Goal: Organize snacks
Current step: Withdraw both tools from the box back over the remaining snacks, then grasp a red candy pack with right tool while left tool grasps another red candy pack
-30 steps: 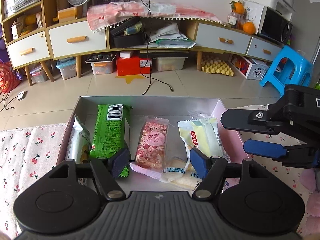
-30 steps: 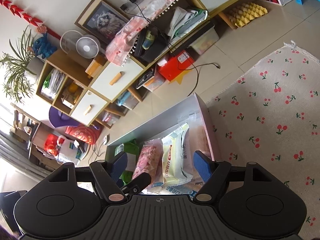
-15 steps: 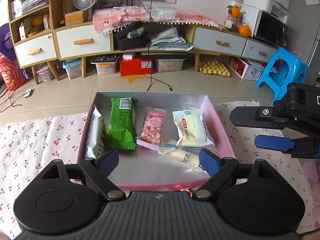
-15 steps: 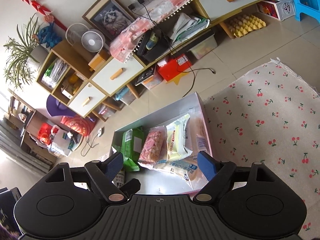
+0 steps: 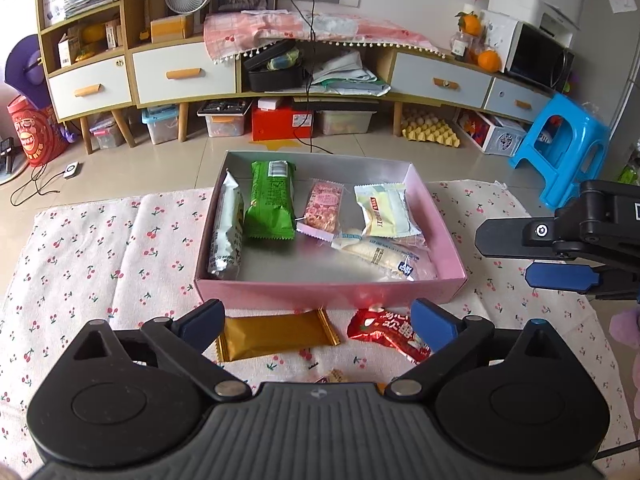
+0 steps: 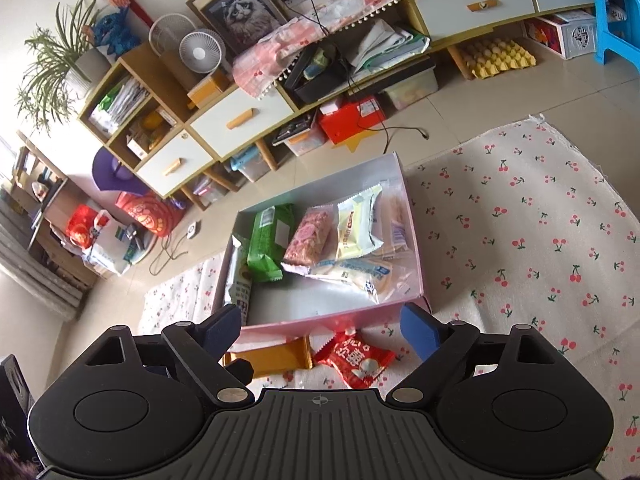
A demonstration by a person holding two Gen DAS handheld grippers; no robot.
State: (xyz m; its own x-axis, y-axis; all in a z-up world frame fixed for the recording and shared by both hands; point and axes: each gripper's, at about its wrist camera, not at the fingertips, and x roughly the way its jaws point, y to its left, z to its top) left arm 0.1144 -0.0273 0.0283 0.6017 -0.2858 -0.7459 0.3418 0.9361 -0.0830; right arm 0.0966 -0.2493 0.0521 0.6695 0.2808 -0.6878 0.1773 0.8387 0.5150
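Left wrist view — pink box (image 5: 332,290) (five wrapped snacks inside), open-topped.

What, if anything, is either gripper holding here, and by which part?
Nothing is held. The left gripper and right gripper are both empty, jaws opening, above the gold packet and red packet lying on the cloth.

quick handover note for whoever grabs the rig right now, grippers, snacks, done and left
Left gripper: jaws opening, nothing between them.
Right gripper: jaws opening, holding nothing.
Pink box on the cherry cloth holds the silver pack, green pack, pink bar, yellow-white pack and a clear-wrapped one.
Left to do: gold packet and red packet lie on the cloth in front of the box.
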